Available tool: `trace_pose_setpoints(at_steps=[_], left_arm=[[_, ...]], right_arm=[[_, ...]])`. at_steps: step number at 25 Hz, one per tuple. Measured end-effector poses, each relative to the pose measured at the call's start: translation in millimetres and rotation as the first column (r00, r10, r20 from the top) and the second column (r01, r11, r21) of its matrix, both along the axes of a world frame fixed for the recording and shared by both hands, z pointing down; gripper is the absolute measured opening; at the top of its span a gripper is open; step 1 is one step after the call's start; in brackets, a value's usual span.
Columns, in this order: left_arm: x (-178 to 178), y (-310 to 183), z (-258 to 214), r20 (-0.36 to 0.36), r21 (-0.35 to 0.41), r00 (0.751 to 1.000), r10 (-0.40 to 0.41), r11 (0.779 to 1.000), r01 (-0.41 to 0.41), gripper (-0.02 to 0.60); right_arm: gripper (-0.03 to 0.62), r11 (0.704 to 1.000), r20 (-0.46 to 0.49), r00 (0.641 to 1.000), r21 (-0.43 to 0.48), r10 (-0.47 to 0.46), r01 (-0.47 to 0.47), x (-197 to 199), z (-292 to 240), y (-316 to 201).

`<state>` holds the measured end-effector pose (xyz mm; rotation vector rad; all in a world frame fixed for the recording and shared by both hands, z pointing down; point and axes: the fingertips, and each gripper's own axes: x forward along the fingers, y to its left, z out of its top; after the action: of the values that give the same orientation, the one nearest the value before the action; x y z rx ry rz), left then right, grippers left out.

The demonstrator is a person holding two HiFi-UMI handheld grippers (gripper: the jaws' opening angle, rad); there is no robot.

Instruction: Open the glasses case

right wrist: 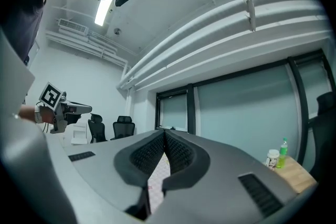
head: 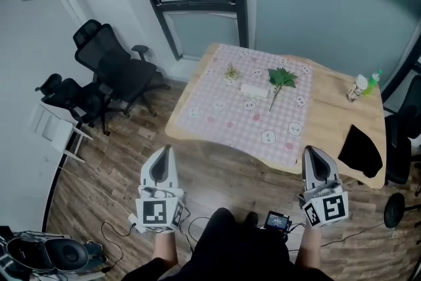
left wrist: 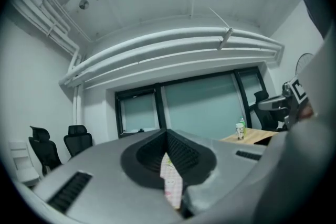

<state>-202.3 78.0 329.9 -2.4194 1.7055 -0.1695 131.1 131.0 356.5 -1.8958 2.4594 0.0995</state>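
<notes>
The glasses case [head: 255, 90] is a flat white oblong lying on the pink checked cloth [head: 217, 108] of the wooden table [head: 329, 131], far ahead of both grippers. A green leafy sprig [head: 283, 79] lies just right of it. My left gripper [head: 166, 149] is held over the floor short of the table's near edge, its jaws closed together with nothing between them. My right gripper [head: 309, 151] hangs level with it at the right, shut and empty too. In the left gripper view the gripper [left wrist: 167, 132] and in the right gripper view the gripper [right wrist: 164, 132] show jaw tips that meet, with cloth visible below.
Two black office chairs [head: 115, 66] stand left of the table. A white jar [head: 358, 87] and a green bottle [head: 373, 81] sit at the table's far right, a black cloth [head: 360, 149] at its near right corner. Cables [head: 112, 227] lie on the wooden floor.
</notes>
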Motion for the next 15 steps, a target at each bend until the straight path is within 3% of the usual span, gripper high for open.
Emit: trace_pose_setpoints(at_steps=[6, 11, 15], left_arm=[[5.7, -59.1, 9.0, 0.006, -0.007, 1.0, -0.022, 1.0, 0.022, -0.006], [22.6, -137.5, 13.1, -0.078, -0.002, 0.995, 0.058, 0.998, -0.059, -0.006], [36.5, -200.5, 10.5, -0.08, -0.007, 0.99, 0.119, 0.993, -0.12, -0.006]], right_arm=[[0.017, 0.999, 0.022, 0.999, -0.032, 0.026, -0.025, 18.3, 12.8, -55.3], [0.017, 0.998, -0.03, 0.998, 0.019, 0.052, -0.052, 16.0, -14.8, -119.1], [0.017, 0.994, -0.054, 0.993, 0.048, 0.101, -0.098, 21.4, -39.2, -167.3]])
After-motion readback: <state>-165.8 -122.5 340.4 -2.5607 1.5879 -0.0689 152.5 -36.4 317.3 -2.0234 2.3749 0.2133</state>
